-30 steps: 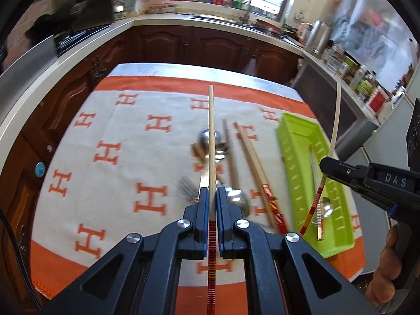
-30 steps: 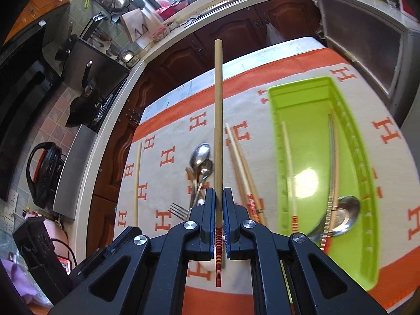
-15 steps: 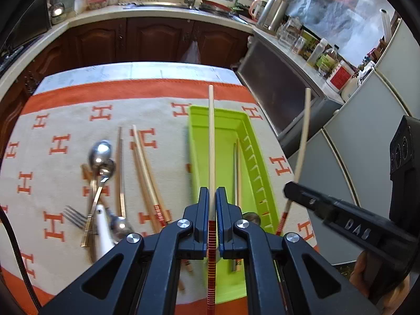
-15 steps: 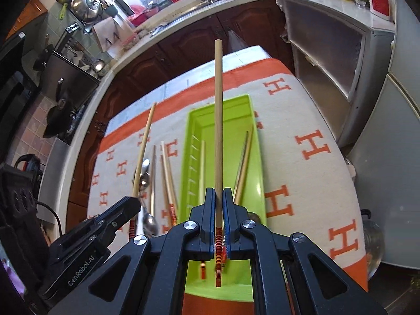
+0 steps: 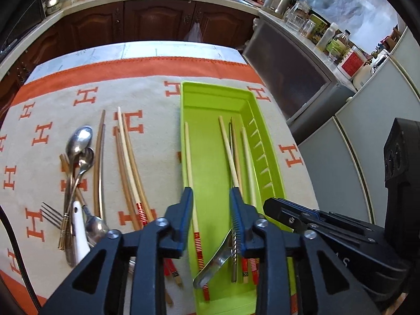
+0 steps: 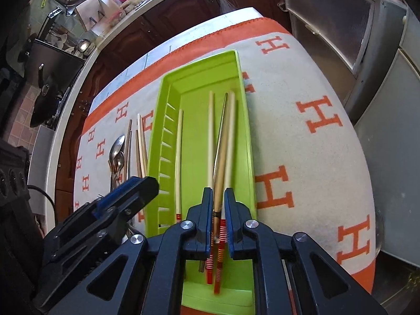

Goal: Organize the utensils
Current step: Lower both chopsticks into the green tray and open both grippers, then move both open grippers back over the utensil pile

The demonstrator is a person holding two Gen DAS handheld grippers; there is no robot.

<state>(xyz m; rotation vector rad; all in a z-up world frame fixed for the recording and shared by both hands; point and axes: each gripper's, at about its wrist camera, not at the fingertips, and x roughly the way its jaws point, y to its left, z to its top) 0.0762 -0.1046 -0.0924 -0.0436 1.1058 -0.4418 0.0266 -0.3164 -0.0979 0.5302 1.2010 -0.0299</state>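
The green tray (image 5: 270, 152) lies on the H-patterned cloth and holds several chopsticks and a metal spoon (image 5: 212, 265). My left gripper (image 5: 211, 199) hangs over the tray's near end, its jaws opening. Nothing is pressed between them, and a pale red-banded chopstick (image 5: 189, 168) lies in the tray under the left finger. My right gripper (image 6: 218, 200) is over the tray (image 6: 155, 141) too, its jaws opening a little. A blurred red-banded chopstick (image 6: 229, 141) sits loose in the gap, slipping down among the others. The left gripper (image 6: 131, 191) shows beside it.
On the cloth (image 5: 65, 105) left of the tray lie two spoons (image 5: 78, 144), a fork (image 5: 53, 214), a white-handled utensil (image 5: 78, 225) and several chopsticks (image 5: 128, 162). The table ends just right of the tray, with grey cabinets (image 5: 341, 141) beyond. Kitchen counters run along the back.
Both grippers carried their chopsticks rightward from over the cloth to over the green tray. The left jaws opened and its chopstick now lies in the tray. The right jaws have parted slightly.
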